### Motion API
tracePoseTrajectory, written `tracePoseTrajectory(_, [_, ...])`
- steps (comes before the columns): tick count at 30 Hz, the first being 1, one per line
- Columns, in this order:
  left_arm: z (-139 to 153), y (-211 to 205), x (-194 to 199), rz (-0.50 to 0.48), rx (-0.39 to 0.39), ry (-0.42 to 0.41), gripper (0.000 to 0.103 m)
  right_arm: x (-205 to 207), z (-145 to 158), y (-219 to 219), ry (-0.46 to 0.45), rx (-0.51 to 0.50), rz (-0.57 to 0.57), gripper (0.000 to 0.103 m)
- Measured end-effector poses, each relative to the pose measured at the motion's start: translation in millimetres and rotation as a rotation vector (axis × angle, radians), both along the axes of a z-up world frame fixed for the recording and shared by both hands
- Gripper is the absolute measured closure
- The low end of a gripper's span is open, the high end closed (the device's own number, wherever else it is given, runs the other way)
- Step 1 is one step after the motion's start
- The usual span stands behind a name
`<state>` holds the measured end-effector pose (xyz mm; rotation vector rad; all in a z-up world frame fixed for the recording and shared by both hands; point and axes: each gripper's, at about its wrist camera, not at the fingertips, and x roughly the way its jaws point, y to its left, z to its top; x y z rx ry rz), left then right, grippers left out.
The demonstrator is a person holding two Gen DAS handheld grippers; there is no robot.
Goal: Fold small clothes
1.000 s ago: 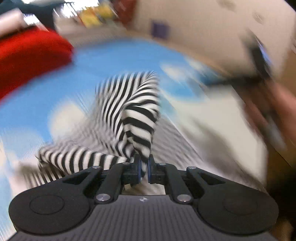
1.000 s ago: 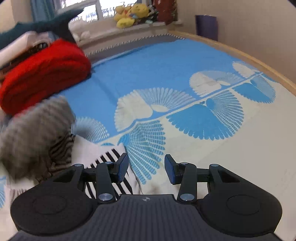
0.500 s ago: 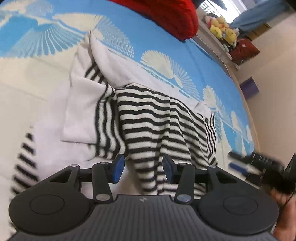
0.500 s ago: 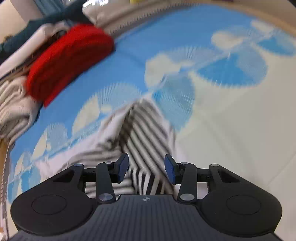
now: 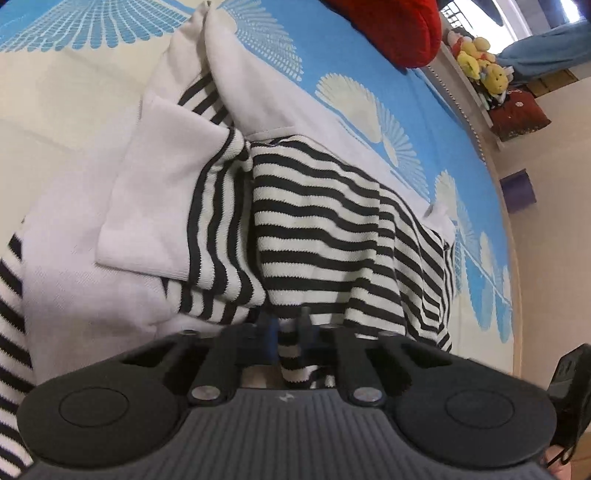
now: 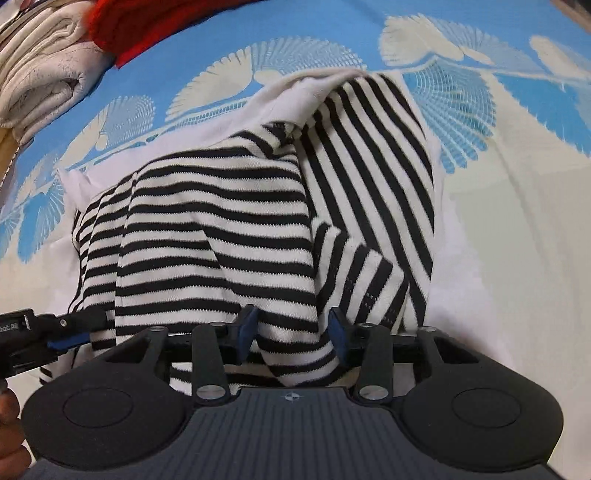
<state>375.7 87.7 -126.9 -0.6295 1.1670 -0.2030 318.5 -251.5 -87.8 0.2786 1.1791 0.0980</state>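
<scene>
We see one blue bedcover with cream fan patterns [image 5: 369, 66], and on it lies one black-and-white striped knit garment with plain white parts [image 5: 314, 206], crumpled in the middle. One red knitted bundle [image 5: 399, 26] rests at the far edge; only the right wrist view shows one folded cream blanket [image 6: 40, 70] beside it, and only the left wrist view shows a few yellow plush toys [image 5: 476, 62] on a ledge, too small for us to count. We count two claws. The left gripper [image 5: 290, 332] has just closed and pinches a striped fold tightly. The right gripper [image 6: 291, 332] has been closing; striped fabric lies between its fingers, which in this view stand apart. Both fingertips are partly hidden by cloth.
</scene>
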Motion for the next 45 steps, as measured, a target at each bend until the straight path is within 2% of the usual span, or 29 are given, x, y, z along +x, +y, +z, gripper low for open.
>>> tracePoseTrajectory(2, [10, 4, 1, 0.016, 0.000, -0.054, 0.102, -1, 9, -5, -0.045, 0.047, -0.009, 0.101])
tracePoseTrajectory(4, [36, 14, -2, 0.047, 0.014, -0.178, 0.102, -1, 24, -15, -0.124, 0.141, -0.049, 0.102])
tracePoseTrajectory(6, [69, 28, -9, 0.083, 0.015, -0.330, 0.102, -6, 46, -37, -0.257, 0.327, -0.135, 0.102])
tracePoseTrajectory(8, [93, 41, -18, 0.103, 0.010, -0.443, 0.102, -14, 64, -60, -0.382, 0.496, -0.224, 0.102])
tracePoseTrajectory(10, [97, 50, -24, 0.105, -0.005, -0.451, 0.102, -24, 73, -80, -0.489, 0.626, -0.293, 0.102])
tracePoseTrajectory(12, [82, 53, -24, 0.089, 0.009, -0.335, 0.102, -27, 68, -90, -0.466, 0.656, -0.330, 0.102])
tracePoseTrajectory(14, [51, 48, -19, 0.023, 0.083, -0.122, 0.098, -23, 48, -90, -0.323, 0.603, -0.350, 0.102])
tracePoseTrajectory(15, [33, 43, -17, -0.025, 0.125, -0.007, 0.098, -18, 33, -86, -0.190, 0.506, -0.353, 0.102])
tracePoseTrajectory(16, [24, 43, -18, -0.043, 0.138, 0.035, 0.098, -16, 20, -83, -0.080, 0.414, -0.350, 0.101])
tracePoseTrajectory(17, [21, 45, -19, -0.028, 0.129, 0.031, 0.095, -15, 3, -79, 0.031, 0.304, -0.350, 0.096])
tracePoseTrajectory(18, [24, 48, -18, -0.008, 0.107, 0.007, 0.090, -16, -6, -78, 0.077, 0.246, -0.363, 0.091])
tracePoseTrajectory(20, [34, 55, -17, 0.027, 0.051, -0.061, 0.056, -19, -6, -80, 0.066, 0.265, -0.398, 0.090])
tracePoseTrajectory(22, [41, 60, -14, 0.071, 0.003, -0.113, 0.045, -18, 8, -79, -0.006, 0.289, -0.379, 0.079])
tracePoseTrajectory(24, [39, 60, -10, 0.093, -0.016, -0.126, 0.045, -17, 19, -77, -0.063, 0.289, -0.364, 0.055])
tracePoseTrajectory(27, [25, 54, -4, 0.117, 0.018, -0.079, 0.046, -13, 16, -73, -0.047, 0.255, -0.341, 0.055])
tracePoseTrajectory(29, [16, 55, 1, 0.133, 0.024, -0.050, 0.061, -10, 6, -70, -0.018, 0.232, -0.338, 0.056])
tracePoseTrajectory(30, [14, 57, 2, 0.131, 0.018, -0.042, 0.067, -8, 2, -69, -0.012, 0.232, -0.336, 0.064])
tracePoseTrajectory(31, [13, 57, 2, 0.124, 0.006, -0.042, 0.086, -5, -1, -64, -0.014, 0.231, -0.330, 0.071])
tracePoseTrajectory(32, [15, 56, 2, 0.119, 0.003, -0.053, 0.102, -3, -3, -61, -0.020, 0.229, -0.314, 0.082])
tracePoseTrajectory(33, [23, 58, 0, 0.131, 0.016, -0.078, 0.102, -1, -4, -60, -0.033, 0.226, -0.302, 0.096])
tracePoseTrajectory(34, [32, 59, -3, 0.149, 0.036, -0.117, 0.102, 0, -1, -57, -0.059, 0.232, -0.297, 0.096])
tracePoseTrajectory(36, [50, 62, -8, 0.173, 0.061, -0.184, 0.102, -2, 14, -58, -0.180, 0.287, -0.314, 0.097])
tracePoseTrajectory(38, [49, 61, -9, 0.168, 0.123, -0.155, 0.102, -6, 33, -59, -0.304, 0.306, -0.316, 0.097])
tracePoseTrajectory(39, [39, 60, -7, 0.156, 0.143, -0.092, 0.102, -6, 36, -58, -0.320, 0.290, -0.312, 0.097])
tracePoseTrajectory(40, [25, 58, -4, 0.137, 0.145, -0.010, 0.101, -4, 33, -58, -0.288, 0.260, -0.319, 0.097])
tracePoseTrajectory(41, [13, 56, -3, 0.119, 0.157, 0.064, 0.100, 1, 22, -58, -0.213, 0.224, -0.330, 0.097])
tracePoseTrajectory(42, [11, 55, -4, 0.119, 0.183, 0.083, 0.100, 4, 7, -58, -0.126, 0.196, -0.339, 0.096])
tracePoseTrajectory(44, [29, 50, -6, 0.115, 0.261, 0.002, 0.099, 5, -18, -57, 0.004, 0.146, -0.354, 0.090])
tracePoseTrajectory(45, [42, 46, -6, 0.106, 0.308, -0.059, 0.095, 4, -19, -58, 0.000, 0.144, -0.365, 0.088])
